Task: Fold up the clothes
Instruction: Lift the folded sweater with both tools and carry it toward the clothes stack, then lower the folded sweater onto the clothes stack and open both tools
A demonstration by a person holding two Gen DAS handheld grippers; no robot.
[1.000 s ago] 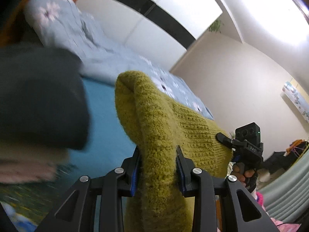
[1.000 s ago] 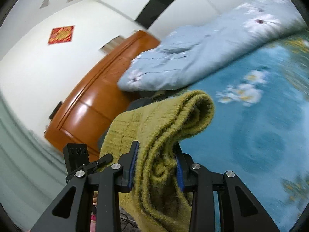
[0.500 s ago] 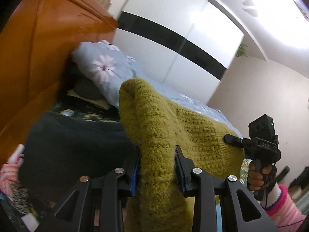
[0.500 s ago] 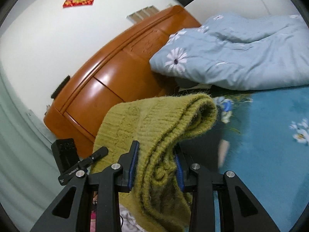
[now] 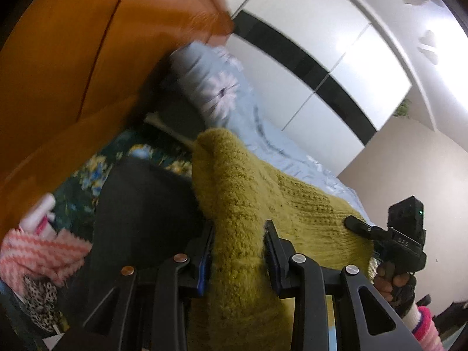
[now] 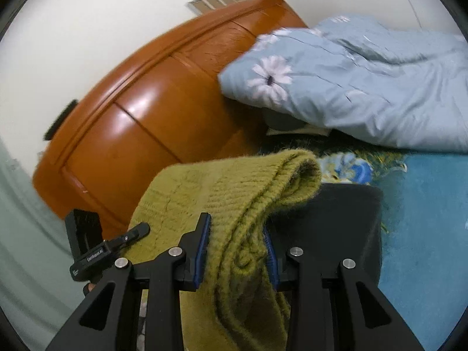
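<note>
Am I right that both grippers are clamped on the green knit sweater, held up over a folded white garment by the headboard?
Not quite: the garment under the green knit sweater is black, not white, as the right wrist view shows. Both the left gripper and the right gripper do clamp the sweater, near the wooden headboard.

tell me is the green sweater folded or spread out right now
Folded: the green sweater shows doubled layers at its edge, held up between left gripper and right gripper.
</note>
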